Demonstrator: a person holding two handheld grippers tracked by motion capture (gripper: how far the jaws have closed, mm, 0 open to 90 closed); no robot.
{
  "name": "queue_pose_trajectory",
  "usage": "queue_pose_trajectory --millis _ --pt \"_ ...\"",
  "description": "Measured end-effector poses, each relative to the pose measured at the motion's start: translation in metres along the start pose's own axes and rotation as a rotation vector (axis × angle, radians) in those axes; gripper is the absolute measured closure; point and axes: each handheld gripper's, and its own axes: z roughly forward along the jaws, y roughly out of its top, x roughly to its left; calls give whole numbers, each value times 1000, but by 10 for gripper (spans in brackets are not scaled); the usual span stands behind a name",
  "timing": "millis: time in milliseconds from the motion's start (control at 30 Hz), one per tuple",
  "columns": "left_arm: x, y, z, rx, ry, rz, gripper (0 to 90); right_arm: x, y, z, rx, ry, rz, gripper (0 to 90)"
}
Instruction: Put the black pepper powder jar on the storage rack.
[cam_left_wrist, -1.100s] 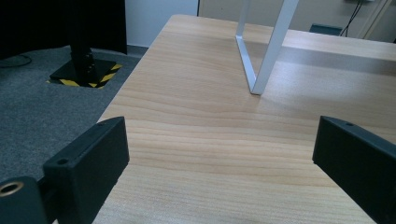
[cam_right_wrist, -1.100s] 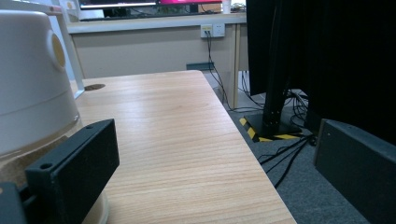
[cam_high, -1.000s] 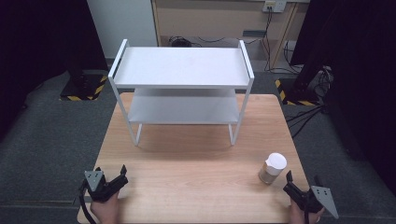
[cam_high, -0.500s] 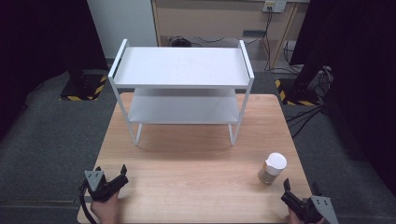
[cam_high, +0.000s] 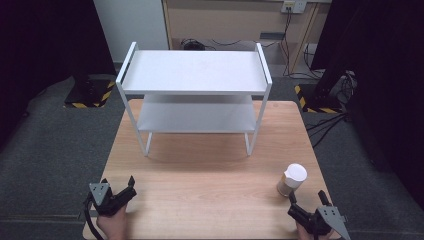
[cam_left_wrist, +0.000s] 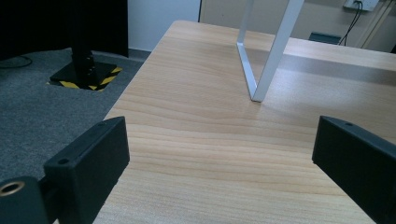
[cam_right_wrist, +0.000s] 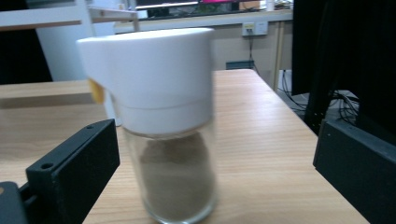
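the right gripper (cam_high: 306, 202) has eased back toward the table's near edge, jaws wide, lined up on the white-capped jar (cam_high: 292, 180), probably for a grasp.

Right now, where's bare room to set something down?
Both tiers of the white shelf are bare, as is the table between its legs and the two grippers. Only crowding: the jar just ahead of the right gripper.

I note even overhead light on the table (cam_high: 200, 170); surroundings fall dark. The shelf rack (cam_high: 195, 72) casts a soft shadow beneath. Ahead of my right claw (cam_right_wrist: 215, 177), the jar (cam_right_wrist: 159, 121) is motion-blurred; background soft.
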Motion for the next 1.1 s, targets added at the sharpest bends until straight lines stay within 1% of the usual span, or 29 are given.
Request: queue_pose_trajectory --millis 33,133,367,567,700,800,867,1100 --pt "0 0 0 0 0 0 35 0 0 0 0 0 0 5" --pt "0 0 0 -1 2 -5 35 4 3 8 6 23 -14 6" --pt "0 0 0 0 1 -5 35 9 7 22 23 31 -20 10" --pt "1 0 0 2 -1 -5 35 6 9 31 42 60 -20 66" --pt "1 0 0 2 -4 -3 35 4 9 35 47 65 -17 72" --pt "1 0 0 4 -4 -1 35 4 8 38 47 58 2 78" --pt "1 0 0 4 -5 -1 35 4 9 38 47 56 4 81" --pt "1 1 0 9 -9 4 35 7 8 44 50 50 17 117"
